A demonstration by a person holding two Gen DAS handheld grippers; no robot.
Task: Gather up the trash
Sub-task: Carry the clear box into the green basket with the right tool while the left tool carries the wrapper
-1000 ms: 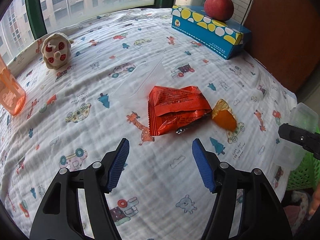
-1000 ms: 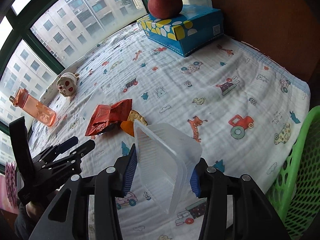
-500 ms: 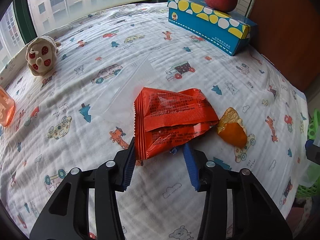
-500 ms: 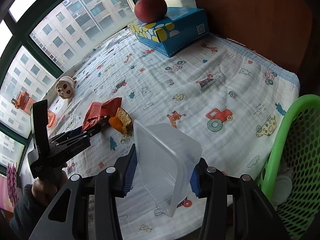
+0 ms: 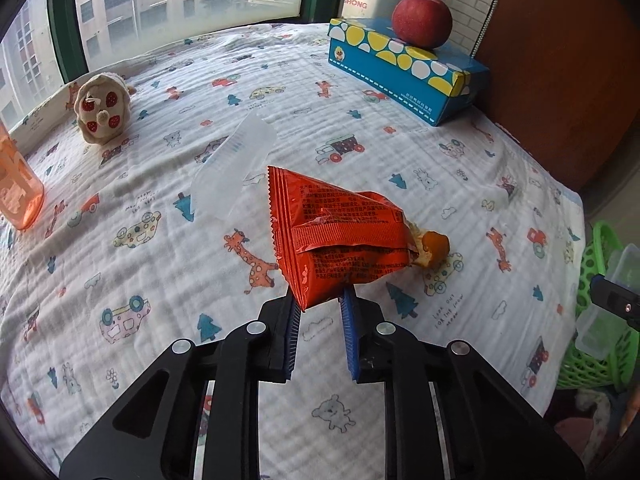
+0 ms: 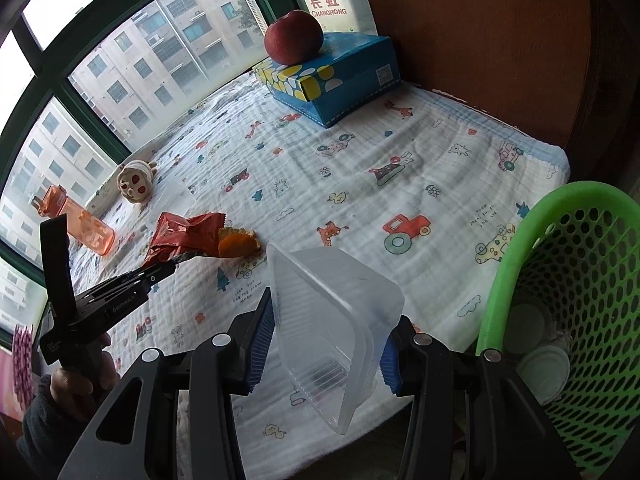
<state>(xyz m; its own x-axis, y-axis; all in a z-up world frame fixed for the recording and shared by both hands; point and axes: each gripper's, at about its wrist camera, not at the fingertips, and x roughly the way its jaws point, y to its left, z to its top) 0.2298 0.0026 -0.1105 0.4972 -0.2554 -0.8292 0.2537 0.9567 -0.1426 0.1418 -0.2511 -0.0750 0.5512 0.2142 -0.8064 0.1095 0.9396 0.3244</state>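
Left gripper (image 5: 319,300) fingers closing on the near corner of a crumpled red foil snack wrapper (image 5: 340,236), lifted off the cartoon-print quilted surface (image 5: 140,280). Right gripper (image 6: 326,344) fingers clamped on a clear rectangular plastic tub (image 6: 332,320), just beside the green perforated plastic basket (image 6: 576,280). Beyond the wrapper, an orange peel scrap (image 5: 434,244).

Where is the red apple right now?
The red apple sits on top of the blue spotted box, at the far right corner of the blanket, near the window.

One wrapper (image 5: 340,236), one apple (image 5: 422,20) (red)
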